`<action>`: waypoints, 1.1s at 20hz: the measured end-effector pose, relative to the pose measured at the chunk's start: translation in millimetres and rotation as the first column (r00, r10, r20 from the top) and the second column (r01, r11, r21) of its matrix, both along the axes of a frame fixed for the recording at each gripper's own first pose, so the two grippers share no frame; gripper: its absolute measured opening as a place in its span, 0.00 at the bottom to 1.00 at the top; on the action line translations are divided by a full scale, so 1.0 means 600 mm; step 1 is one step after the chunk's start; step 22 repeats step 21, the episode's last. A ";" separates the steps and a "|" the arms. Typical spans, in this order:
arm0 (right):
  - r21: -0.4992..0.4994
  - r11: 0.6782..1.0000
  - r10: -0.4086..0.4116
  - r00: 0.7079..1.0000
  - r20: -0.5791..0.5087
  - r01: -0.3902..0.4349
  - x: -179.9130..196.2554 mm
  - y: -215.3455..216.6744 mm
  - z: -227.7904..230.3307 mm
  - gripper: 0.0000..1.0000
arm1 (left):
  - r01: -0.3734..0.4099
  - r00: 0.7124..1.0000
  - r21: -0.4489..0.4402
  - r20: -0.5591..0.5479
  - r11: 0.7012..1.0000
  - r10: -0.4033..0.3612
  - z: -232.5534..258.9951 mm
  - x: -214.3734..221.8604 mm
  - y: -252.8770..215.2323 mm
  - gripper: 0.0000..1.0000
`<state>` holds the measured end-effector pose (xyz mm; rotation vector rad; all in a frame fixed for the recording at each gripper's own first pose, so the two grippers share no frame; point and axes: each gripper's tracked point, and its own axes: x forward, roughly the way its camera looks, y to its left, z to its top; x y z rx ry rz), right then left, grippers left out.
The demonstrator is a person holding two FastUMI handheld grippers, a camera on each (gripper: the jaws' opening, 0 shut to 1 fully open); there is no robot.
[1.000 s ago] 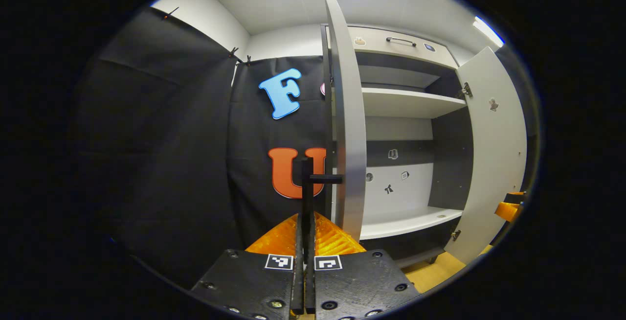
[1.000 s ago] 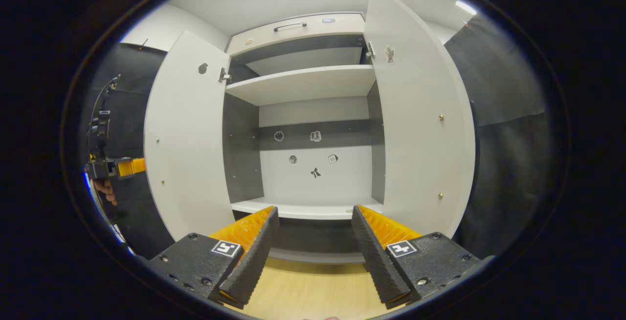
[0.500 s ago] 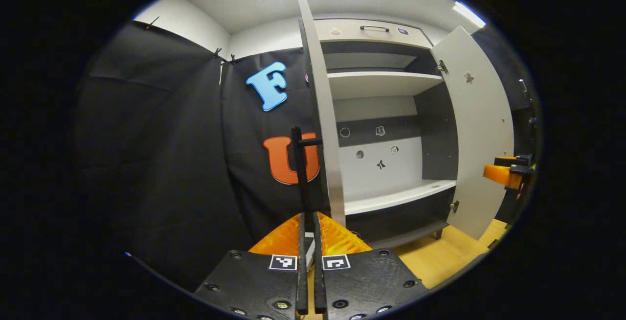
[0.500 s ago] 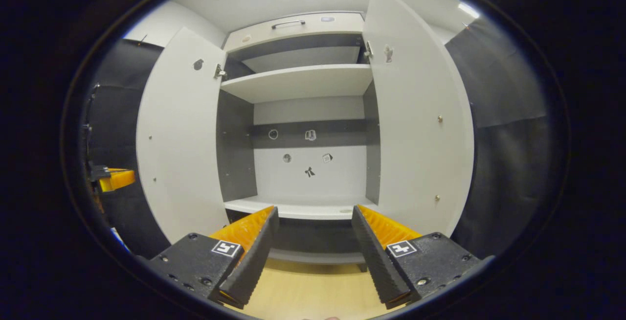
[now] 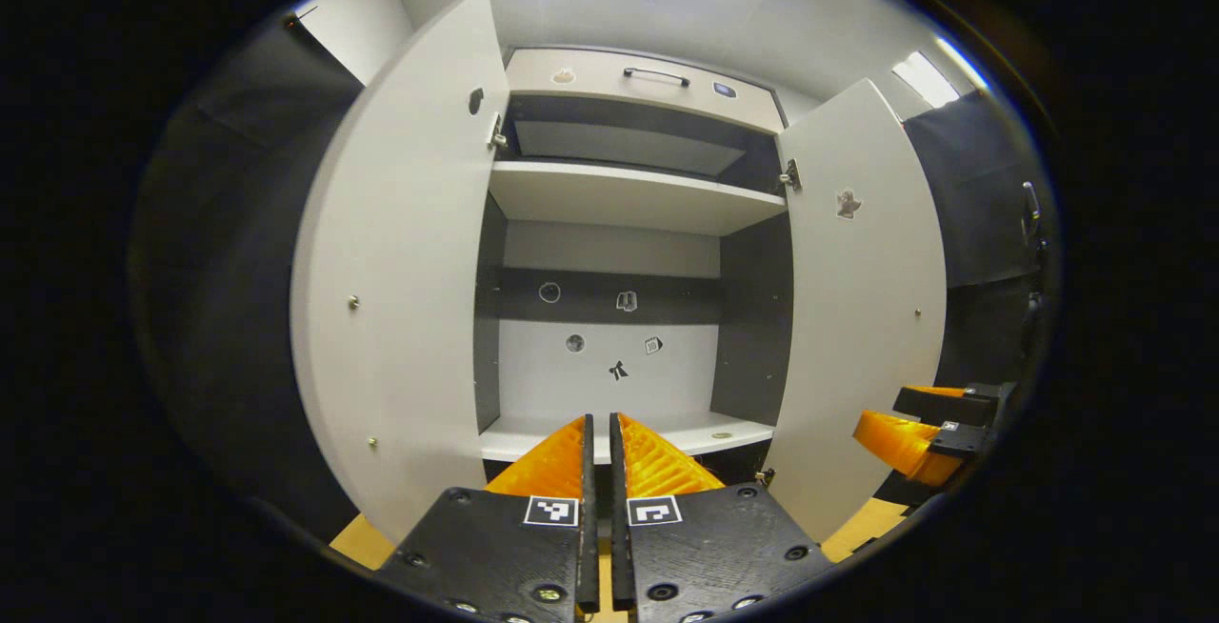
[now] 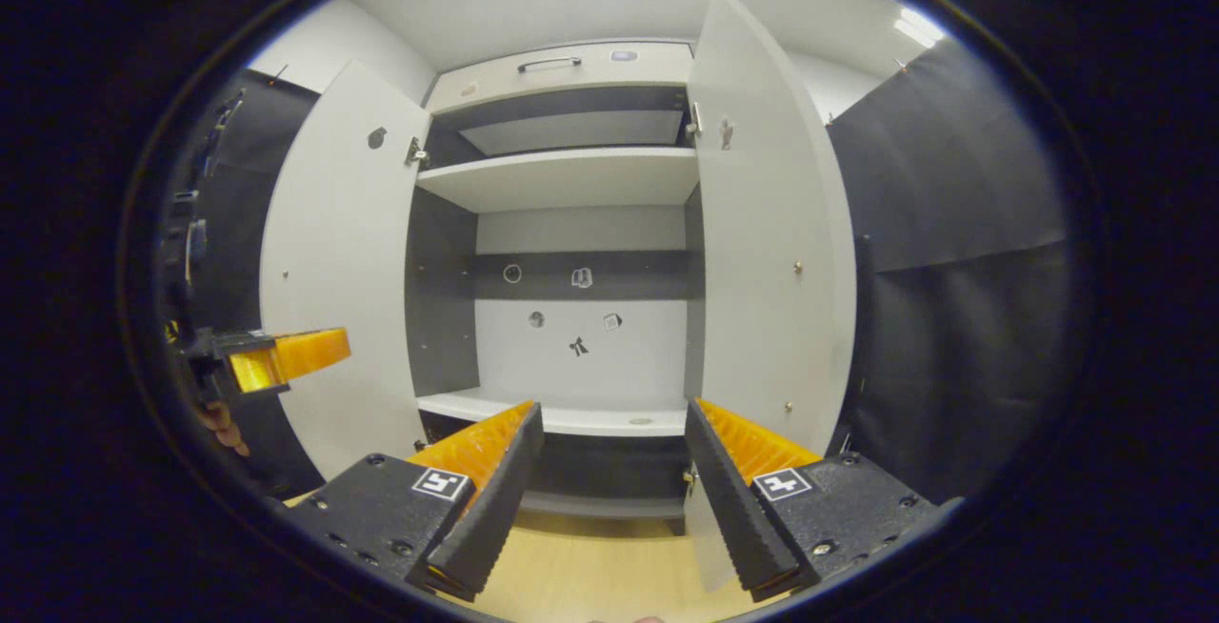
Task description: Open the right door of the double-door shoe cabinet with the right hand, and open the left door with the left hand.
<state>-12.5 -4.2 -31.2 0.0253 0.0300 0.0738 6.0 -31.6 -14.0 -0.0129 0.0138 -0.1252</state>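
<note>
Shoe cabinet (image 5: 629, 194) doors both stand swung wide now: left door (image 5: 400, 251) has left the left tool (image 5: 598, 447), whose fingers are pressed together on nothing. Right tool (image 6: 609, 456) hangs spread before the right door (image 6: 762, 261). Task looks done, probably.

No readable text, label, brand or number shows anywhere.

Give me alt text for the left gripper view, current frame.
A white double-door shoe cabinet stands with its left door and right door both swung open, showing bare white shelves. The left gripper, orange-fingered, is shut on nothing in the foreground; the right gripper shows at right.
</note>
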 end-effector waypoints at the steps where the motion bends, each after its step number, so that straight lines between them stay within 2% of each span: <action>1: 0.000 1.000 -0.006 1.000 -0.001 0.006 -0.004 -0.006 0.000 0.94 | 0.004 1.000 0.000 -0.013 1.000 -0.004 -0.007 0.008 -0.012 0.05; 2: 0.005 1.000 -0.012 1.000 0.001 0.012 -0.009 -0.014 -0.001 0.93 | -0.007 1.000 0.005 -0.017 1.000 0.007 -0.012 0.013 -0.017 0.10; 4: 0.012 1.000 -0.019 1.000 0.001 0.019 -0.013 -0.028 -0.002 0.94 | -0.028 1.000 0.011 -0.008 1.000 0.028 -0.012 0.017 -0.016 0.47; 7: 0.012 0.999 -0.030 1.000 -0.003 0.030 -0.010 -0.039 -0.006 0.94 | -0.005 1.000 -0.022 0.010 1.000 0.005 -0.006 0.014 -0.028 1.00; 8: 0.014 0.999 -0.031 1.000 0.000 0.031 -0.008 -0.040 -0.006 0.94 | -0.005 1.000 -0.026 0.009 1.000 0.005 -0.006 0.014 -0.026 0.94; 14: 0.027 1.000 0.006 1.000 0.007 -0.007 0.001 -0.024 -0.005 0.94 | -0.079 0.997 -0.001 0.018 0.997 0.079 -0.002 0.007 -0.002 0.93; 22: 0.028 0.999 0.041 0.998 0.046 -0.042 0.001 -0.012 0.008 0.94 | -0.115 0.993 0.015 0.032 0.993 0.114 -0.002 -0.010 0.012 0.93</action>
